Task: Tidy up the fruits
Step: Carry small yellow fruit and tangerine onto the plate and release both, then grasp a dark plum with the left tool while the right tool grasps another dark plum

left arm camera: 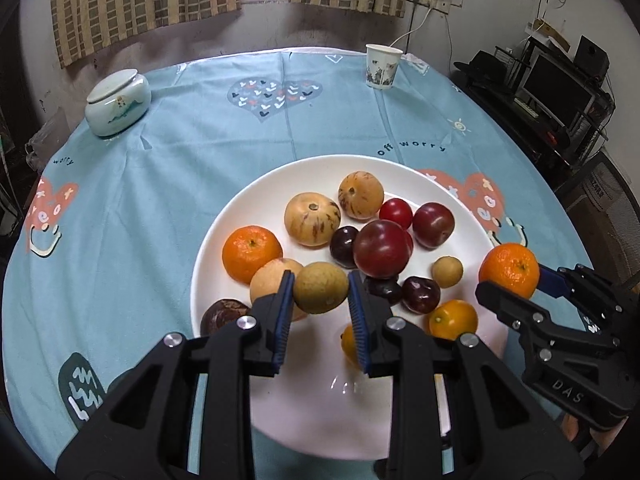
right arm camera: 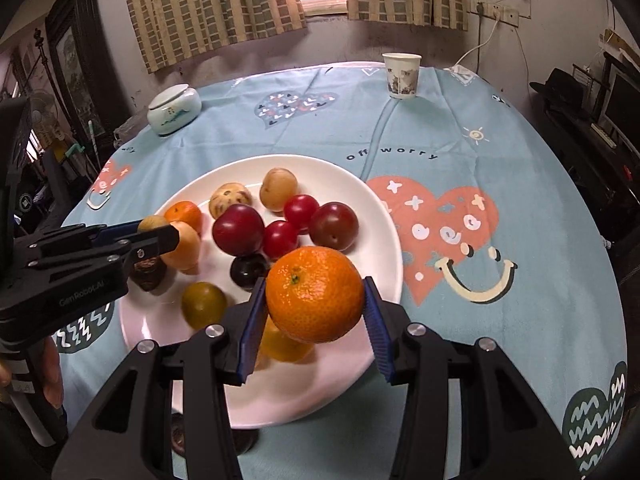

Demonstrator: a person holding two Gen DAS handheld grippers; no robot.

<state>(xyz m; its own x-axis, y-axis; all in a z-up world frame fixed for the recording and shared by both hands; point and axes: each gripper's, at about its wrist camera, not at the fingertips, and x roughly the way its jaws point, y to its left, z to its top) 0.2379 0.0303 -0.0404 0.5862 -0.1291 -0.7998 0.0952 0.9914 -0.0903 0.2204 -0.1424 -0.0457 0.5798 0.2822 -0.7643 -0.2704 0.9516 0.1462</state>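
Two fruits are being held above the plate (left arm camera: 224,240) at once. A small tan longan (left arm camera: 320,288) is being pinched between the blue pads of the left gripper (left arm camera: 320,292), which is closed down to the width of that fruit, over the near part of the plate. A mandarin (right arm camera: 315,294) is being gripped by the right gripper (right arm camera: 316,300), opened much wider to span it, at the plate's near right rim. On the plate a second mandarin (left arm camera: 252,254), striped melons (left arm camera: 312,220), plums (left arm camera: 383,249), cherry tomatoes (left arm camera: 395,213) and another longan (left arm camera: 447,271) are lying, loosely grouped by kind, so the step in hand is judged to be the setting of each held fruit beside its like. For this to be done well, the held mandarin is best lowered onto bare plate near the left-side mandarin, or beside the small orange fruit (left arm camera: 453,319) at the near right, and the held longan beside its twin right of the plums. Each fruit is best brought down until it is resting before the pads are parted, since round fruit is likely to roll on the smooth plate. One gripper is best moved at a time, as both are being held close together over the plate. The cup (left arm camera: 383,66) and the lidded jar (left arm camera: 118,102), well beyond the plate on the surface (left arm camera: 160,184), are not being involved.
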